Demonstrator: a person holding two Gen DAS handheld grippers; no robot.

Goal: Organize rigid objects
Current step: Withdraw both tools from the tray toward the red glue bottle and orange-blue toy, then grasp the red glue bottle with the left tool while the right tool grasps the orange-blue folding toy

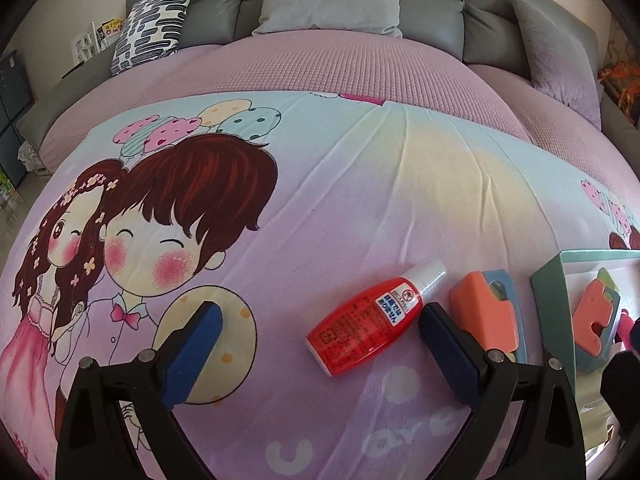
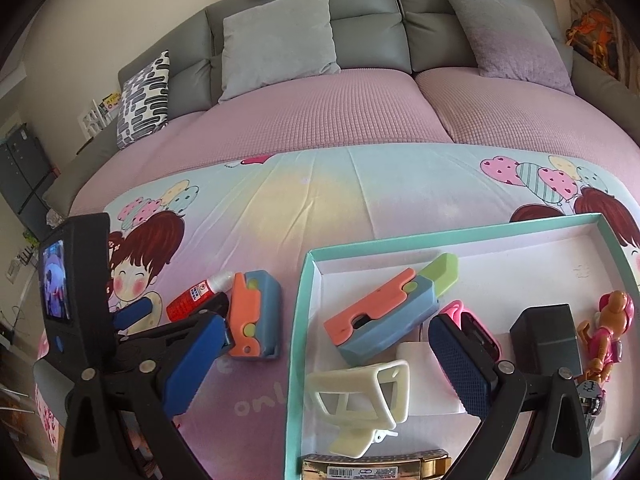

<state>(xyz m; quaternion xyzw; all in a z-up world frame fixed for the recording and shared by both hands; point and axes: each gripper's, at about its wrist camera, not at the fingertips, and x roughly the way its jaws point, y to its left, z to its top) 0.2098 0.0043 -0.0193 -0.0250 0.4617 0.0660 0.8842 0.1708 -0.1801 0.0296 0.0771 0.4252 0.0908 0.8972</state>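
Note:
A red bottle [image 1: 366, 322] with a white cap lies on the cartoon sheet, between the open fingers of my left gripper [image 1: 320, 344], nearer the right finger. An orange-and-blue toy [image 1: 490, 316] lies just right of it. Both show in the right wrist view, the bottle [image 2: 192, 298] and the toy [image 2: 252, 314], left of a teal-rimmed tray [image 2: 298, 320]. My right gripper [image 2: 332, 364] is open over the tray's near left part, above a cream plastic frame [image 2: 360, 400]. The tray also holds an orange-blue-green toy [image 2: 392, 312], a pink item [image 2: 460, 312], a black box [image 2: 546, 336] and a doll [image 2: 608, 324].
The sheet covers a pink sofa bed with grey cushions [image 2: 276, 36] and a patterned pillow [image 2: 144, 100] at the back. A gold-edged item [image 2: 372, 468] lies at the tray's near edge. The left gripper body with its screen [image 2: 76, 280] stands at the left.

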